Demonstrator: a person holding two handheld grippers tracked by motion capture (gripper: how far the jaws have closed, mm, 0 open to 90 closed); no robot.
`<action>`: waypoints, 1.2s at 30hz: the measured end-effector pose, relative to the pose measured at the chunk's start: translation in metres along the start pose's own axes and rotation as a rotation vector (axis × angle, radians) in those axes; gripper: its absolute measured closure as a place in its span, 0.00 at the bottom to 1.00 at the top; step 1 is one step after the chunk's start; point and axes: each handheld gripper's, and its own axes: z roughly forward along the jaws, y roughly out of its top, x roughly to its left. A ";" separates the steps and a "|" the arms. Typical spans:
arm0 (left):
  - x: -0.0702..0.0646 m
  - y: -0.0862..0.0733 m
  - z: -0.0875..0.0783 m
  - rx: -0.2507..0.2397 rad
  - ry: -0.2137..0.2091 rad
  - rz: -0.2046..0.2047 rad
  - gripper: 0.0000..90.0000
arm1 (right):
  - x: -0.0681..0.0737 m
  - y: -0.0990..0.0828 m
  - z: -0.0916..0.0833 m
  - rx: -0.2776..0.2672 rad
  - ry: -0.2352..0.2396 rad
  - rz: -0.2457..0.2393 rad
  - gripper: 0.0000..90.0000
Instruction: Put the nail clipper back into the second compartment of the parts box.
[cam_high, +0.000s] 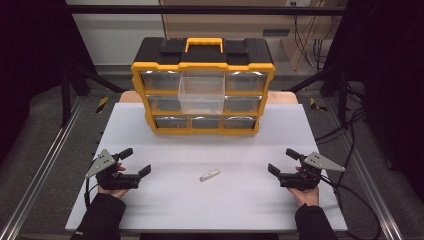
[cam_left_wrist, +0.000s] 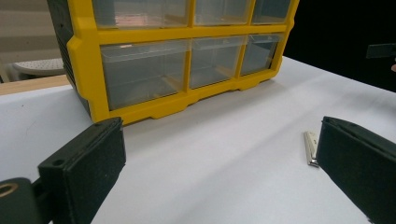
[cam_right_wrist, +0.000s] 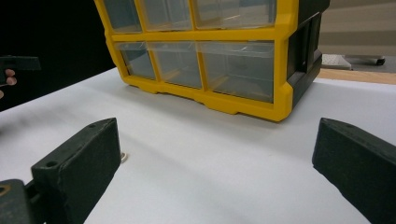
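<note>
Overhead light falls evenly on my white table (cam_high: 165, 200), while the surroundings stay dark. Glare streaks the clear drawers (cam_high: 202, 92) at twelve o'clock. My near jaws are soft-focused; shadows beneath are faint.

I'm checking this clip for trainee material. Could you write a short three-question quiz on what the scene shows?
1. True or false: the left gripper holds the small metal piece.
2. Which drawer of the yellow organizer is pulled out? A: top middle drawer B: bottom left C: bottom right
3. Fill in: the metal piece lies on the white ____ between the left gripper and the right gripper.

Key: 1 false, both sets of jaws stand open and apart from it; 2 A; 3 table.
</note>
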 end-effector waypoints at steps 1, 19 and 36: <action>0.000 0.000 0.000 0.000 -0.002 -0.001 0.02 | 0.000 0.000 0.000 0.001 -0.001 -0.001 0.02; -0.009 0.008 0.006 0.020 -0.020 0.007 0.02 | 0.001 -0.001 0.000 0.020 -0.001 -0.020 0.02; -0.028 0.020 0.018 0.065 -0.034 0.029 0.02 | 0.001 -0.002 0.001 0.033 -0.003 -0.030 0.02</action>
